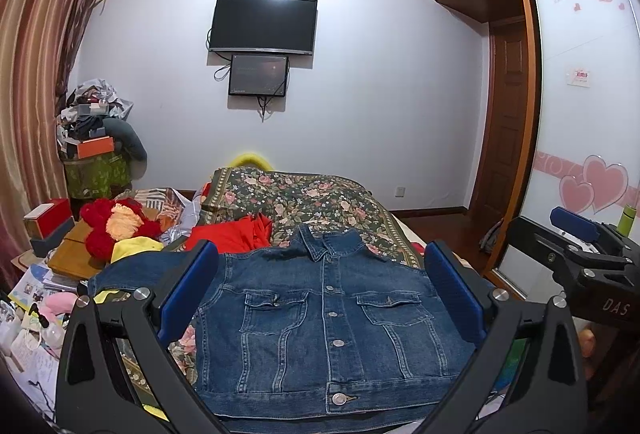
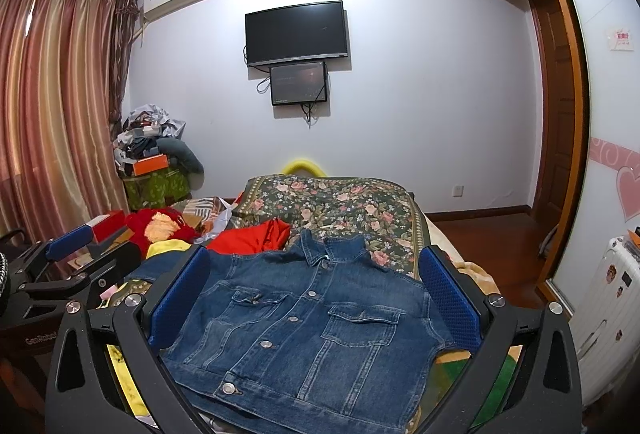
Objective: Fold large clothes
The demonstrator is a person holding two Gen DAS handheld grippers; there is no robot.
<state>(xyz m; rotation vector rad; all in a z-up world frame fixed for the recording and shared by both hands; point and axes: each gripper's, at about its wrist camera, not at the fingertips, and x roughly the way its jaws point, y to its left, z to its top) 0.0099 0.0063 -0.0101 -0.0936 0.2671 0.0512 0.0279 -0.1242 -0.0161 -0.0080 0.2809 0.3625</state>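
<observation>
Denim jacket (image 1: 320, 318) hem behind left gripper (image 1: 320, 294) frame.

black gripper (image 1: 320, 290) frames, blue ribbed pads (image 1: 454, 290) (silver screws)

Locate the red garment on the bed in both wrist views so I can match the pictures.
Left wrist view: the red garment lies left of centre, just beyond the denim jacket's left shoulder.
Right wrist view: the red garment again sits left of centre, beside the jacket's collar.
Shared landmark: the wall-mounted TV.
</observation>
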